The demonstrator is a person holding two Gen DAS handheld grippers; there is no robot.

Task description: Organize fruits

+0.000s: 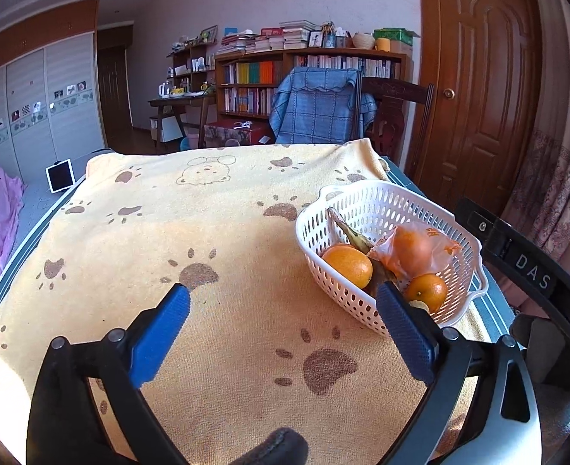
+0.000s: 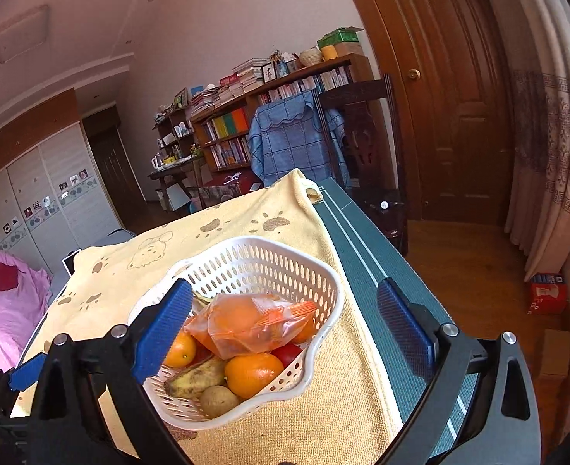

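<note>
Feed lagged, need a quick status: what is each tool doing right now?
Left tool: open, holding nothing, above the towel.
Right tool: open, holding nothing, over the basket of fruit.

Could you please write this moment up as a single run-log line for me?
phase: fruit in white basket | left claw: open, empty, over towel | right claw: open, empty, above basket | loose fruit on towel: none visible

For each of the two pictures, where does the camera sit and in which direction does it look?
Left wrist: on the left gripper, low over the yellow towel, facing the bookshelf; its open blue fingers show.
Right wrist: on the right gripper, above the white basket, tilted toward the door; its open fingers show.
Shared: basket, bagged orange, towel, bookshelf, door.
</note>
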